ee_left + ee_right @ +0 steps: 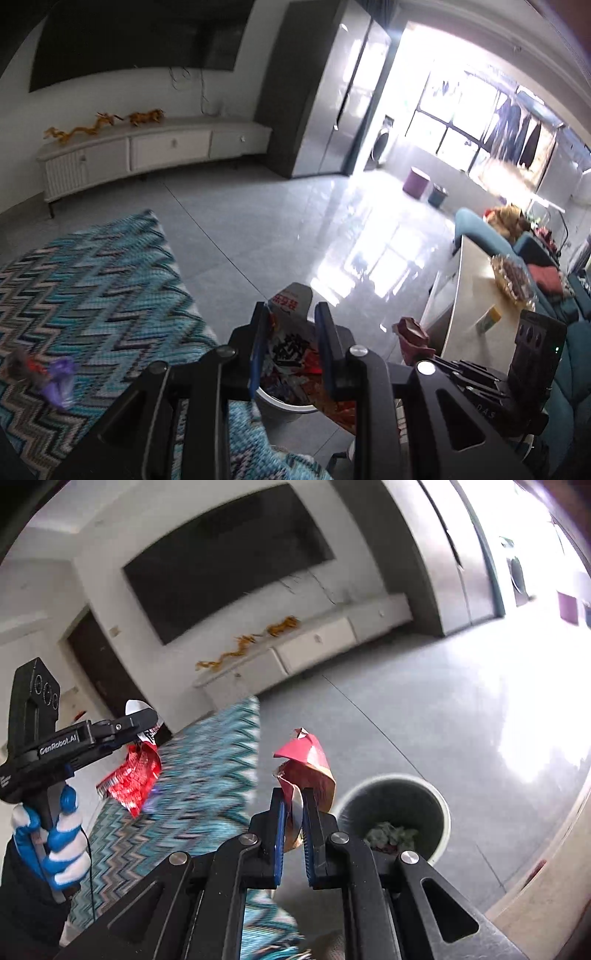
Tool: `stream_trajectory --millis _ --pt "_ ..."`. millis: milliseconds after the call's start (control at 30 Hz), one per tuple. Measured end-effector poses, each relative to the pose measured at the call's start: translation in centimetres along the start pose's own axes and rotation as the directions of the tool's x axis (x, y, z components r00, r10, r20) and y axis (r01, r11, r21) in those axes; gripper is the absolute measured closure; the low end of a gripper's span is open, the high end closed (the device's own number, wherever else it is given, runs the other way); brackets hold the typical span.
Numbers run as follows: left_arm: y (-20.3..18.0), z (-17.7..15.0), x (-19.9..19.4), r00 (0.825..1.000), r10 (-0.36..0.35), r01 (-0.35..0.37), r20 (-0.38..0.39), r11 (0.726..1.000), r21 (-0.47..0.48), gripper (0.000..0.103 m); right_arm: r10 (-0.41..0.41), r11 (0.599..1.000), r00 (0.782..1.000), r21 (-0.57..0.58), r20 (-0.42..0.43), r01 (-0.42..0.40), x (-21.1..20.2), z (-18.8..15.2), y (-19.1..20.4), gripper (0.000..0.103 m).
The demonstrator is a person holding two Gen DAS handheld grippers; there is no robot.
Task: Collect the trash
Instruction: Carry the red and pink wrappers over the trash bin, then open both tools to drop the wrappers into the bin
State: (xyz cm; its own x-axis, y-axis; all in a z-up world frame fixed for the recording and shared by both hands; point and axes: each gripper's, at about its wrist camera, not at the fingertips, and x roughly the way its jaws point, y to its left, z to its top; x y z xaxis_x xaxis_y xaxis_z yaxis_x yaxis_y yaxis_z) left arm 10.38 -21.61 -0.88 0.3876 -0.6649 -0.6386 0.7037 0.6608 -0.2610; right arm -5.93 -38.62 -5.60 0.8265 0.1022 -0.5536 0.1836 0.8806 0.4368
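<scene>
— What's the left claw (291,325) got?

— It's pinching a red and white snack wrapper (290,332) between its blue pads. The wrapper hangs over the waste bin (280,402), whose white rim shows just below the claw with more wrappers inside. From the other side you can see the same wrapper (135,771) dangling red and crinkled under that claw (142,720), held by a hand in a blue and white striped glove (51,842).

— And the right one?

— The right claw (293,812) is pressed in on a crumpled red and tan packet (306,771), which sticks up past the fingertips. The packet is just left of the waste bin (436,797) in that view, above the floor. There's some greenish rubbish at the bottom of the bin.

— What's around the bin?

— A blue zigzag rug (92,288) lies beside it, its edge nearly reaching the bin. On the rug, well away from the bin, sits a small purple scrap (57,380); it's blurred, so I can't say what it is. On the other side of the bin stands a pale counter (476,302) with a clear snack bag (511,277) and a small yellow box (487,319) on it.

— Farther off?

— Beyond the bin, across the grey tiled floor (266,221), a low white TV cabinet (147,147) runs along the wall with golden dragon figures (103,123) on top.
</scene>
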Motion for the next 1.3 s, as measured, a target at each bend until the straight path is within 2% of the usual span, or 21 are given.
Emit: stream_trajectory --millis 167,467,567,633,733,867,967,1233,1300 --pt "-0.4 0.1 7.7 0.995 -0.004 0.006 -0.097 1.000 0.019 0.079 -0.034 0.996 0.997 0.077 -0.069 0.039 4.4 0.1 -3.9 0.094" --pt "0.1 -0.1 16.9 0.983 0.010 -0.007 -0.183 1.000 0.021 0.076 -0.092 0.986 0.980 0.123 -0.175 0.114 10.7 0.4 -8.5 0.091" --pt "0.3 -0.5 19.0 0.977 -0.001 0.002 -0.215 1.000 0.002 0.074 -0.103 0.981 0.974 0.139 -0.204 0.133 12.3 -0.1 -9.2 0.086" --pt "0.5 -0.8 19.9 0.972 -0.015 0.013 -0.234 1.000 -0.008 0.073 -0.112 0.977 0.970 0.155 -0.215 0.147 12.8 -0.4 -9.9 0.071" --pt "0.7 -1.2 20.4 0.967 -0.021 0.017 -0.254 1.000 -0.018 0.071 -0.120 0.970 0.967 0.181 -0.223 0.162 13.1 -0.9 -10.7 0.068" --pt "0.6 -1.4 19.9 0.969 -0.010 0.007 -0.248 1.000 -0.013 0.060 -0.130 0.966 0.966 0.192 -0.222 0.174 12.3 -1.2 -11.0 0.068" --pt "0.1 -1.4 19.1 0.971 -0.009 0.006 -0.240 1.000 -0.013 0.059 -0.133 0.964 0.970 0.201 -0.203 0.174 10.7 -1.3 -10.7 0.068" --pt "-0.8 -1.0 14.0 0.985 0.026 -0.026 -0.171 1.000 0.004 0.059 -0.138 0.969 0.981 0.188 -0.139 0.163 6.8 -0.5 -8.2 0.065" --pt "-1.0 -0.9 12.1 0.989 0.045 -0.044 -0.138 0.999 0.013 0.053 -0.143 0.972 0.983 0.172 -0.114 0.161 5.6 -0.2 -7.2 0.064"
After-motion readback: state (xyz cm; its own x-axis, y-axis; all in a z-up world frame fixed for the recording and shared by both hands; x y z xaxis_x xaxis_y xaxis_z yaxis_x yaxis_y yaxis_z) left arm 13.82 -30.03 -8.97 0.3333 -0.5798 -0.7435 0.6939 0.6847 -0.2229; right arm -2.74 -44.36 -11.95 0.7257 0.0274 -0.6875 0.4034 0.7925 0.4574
